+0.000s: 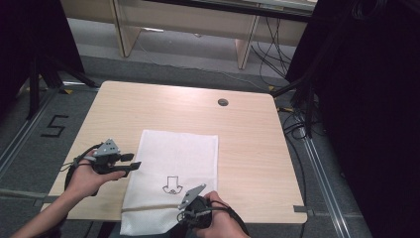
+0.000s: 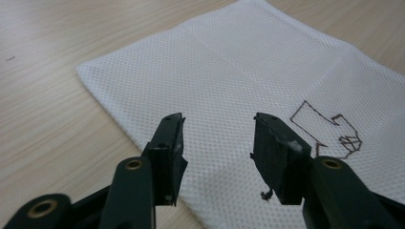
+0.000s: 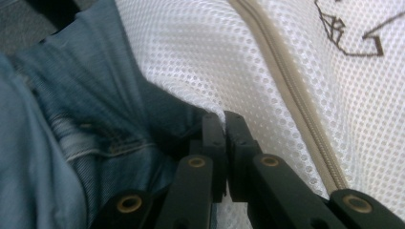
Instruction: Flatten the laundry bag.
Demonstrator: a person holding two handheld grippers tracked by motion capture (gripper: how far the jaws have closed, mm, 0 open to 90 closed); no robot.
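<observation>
Right gripper [image 3: 224, 119] has its jaws clenched on the mesh bag's [image 1: 173, 163] near edge; left gripper [image 2: 217, 136], jaws released, hovers over its left side.

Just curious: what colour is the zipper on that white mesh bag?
Beige. The zipper runs across the white mesh bag; it shows best in the right gripper view.

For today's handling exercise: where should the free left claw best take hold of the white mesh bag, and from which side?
Probably the mesh bag's near left edge, approached from the left: it lies flat beside the open left claw, opposite the corner pinched by the right claw.
</observation>
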